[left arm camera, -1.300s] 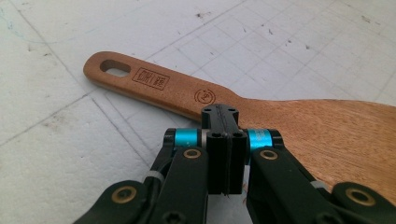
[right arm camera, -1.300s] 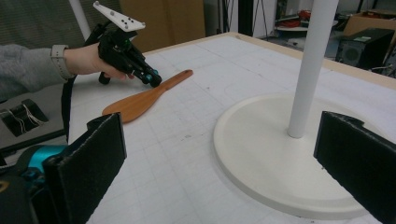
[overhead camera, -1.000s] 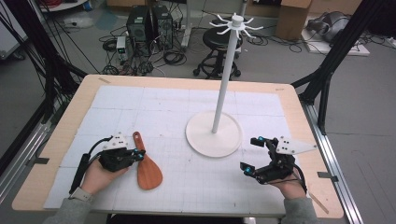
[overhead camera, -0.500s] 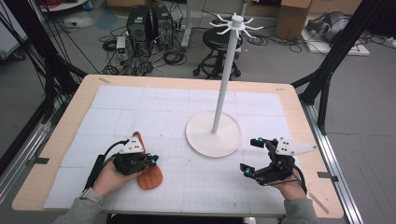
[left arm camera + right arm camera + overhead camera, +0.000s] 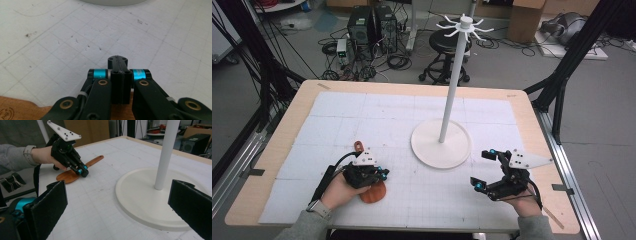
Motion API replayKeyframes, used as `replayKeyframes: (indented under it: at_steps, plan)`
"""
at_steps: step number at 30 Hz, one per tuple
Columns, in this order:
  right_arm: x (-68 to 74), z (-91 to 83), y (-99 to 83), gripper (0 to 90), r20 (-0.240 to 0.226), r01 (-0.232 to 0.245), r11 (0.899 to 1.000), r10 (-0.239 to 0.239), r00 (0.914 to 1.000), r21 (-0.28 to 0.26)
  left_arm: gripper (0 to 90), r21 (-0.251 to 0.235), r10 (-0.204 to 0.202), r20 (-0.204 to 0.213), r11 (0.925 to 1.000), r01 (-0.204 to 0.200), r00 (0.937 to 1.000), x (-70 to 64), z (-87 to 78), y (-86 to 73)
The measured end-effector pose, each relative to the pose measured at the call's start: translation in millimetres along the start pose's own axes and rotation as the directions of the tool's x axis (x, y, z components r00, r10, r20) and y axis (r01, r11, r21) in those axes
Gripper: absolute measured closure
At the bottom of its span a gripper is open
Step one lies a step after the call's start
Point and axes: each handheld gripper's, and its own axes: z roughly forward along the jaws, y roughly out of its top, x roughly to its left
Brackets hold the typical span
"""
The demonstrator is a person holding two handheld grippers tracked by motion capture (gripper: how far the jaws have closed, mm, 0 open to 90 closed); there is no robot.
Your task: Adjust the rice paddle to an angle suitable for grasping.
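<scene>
Both tools sit near the table's (image 5: 272, 165) front edge, well apart.

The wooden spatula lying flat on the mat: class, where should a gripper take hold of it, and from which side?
Probably the narrow handle, since the wooden spatula lies flat and its blade is too wide for the jaws. Come from above with the jaws across the handle, as the left gripper sits over it. The hole end stays free.
</scene>
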Motion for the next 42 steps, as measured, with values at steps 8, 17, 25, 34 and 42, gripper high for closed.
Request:
replayKeyframes:
  at_steps: [8,17,25,34,42]
  plan:
    - [0.4,0.5,-0.4,0.8,-0.004,0.004,1.0,-0.004,1.0,0.007,89.7,0.007,0.027,-0.022,0.9996,-0.026,0.9994,-0.7,0.4,0.1]
    - [0.6,-0.6,-0.5,0.8,-0.006,-0.002,1.0,0.002,1.0,0.001,89.8,0.018,-0.018,0.001,0.9997,0.018,0.9998,-4.1,-3.5,-3.2]
    - [-0.5,-0.4,-0.4,0.8,-0.009,0.002,1.0,-0.002,1.0,-0.005,89.8,0.026,-0.022,0.044,0.9994,0.021,0.9988,-9.3,-17.5,-14.8]
    - [-1.6,2.6,0.0,0.8,-0.015,-0.001,1.0,0.001,0.9999,-0.001,89.8,0.038,-0.007,0.053,0.9993,0.005,0.9985,-10.3,-33.5,-26.7]
    - [-3.4,1.9,0.1,0.8,-0.015,-0.006,1.0,0.006,0.9999,-0.008,89.8,0.052,-0.001,0.033,0.9986,-0.001,0.9994,-8.1,-54.6,-41.6]
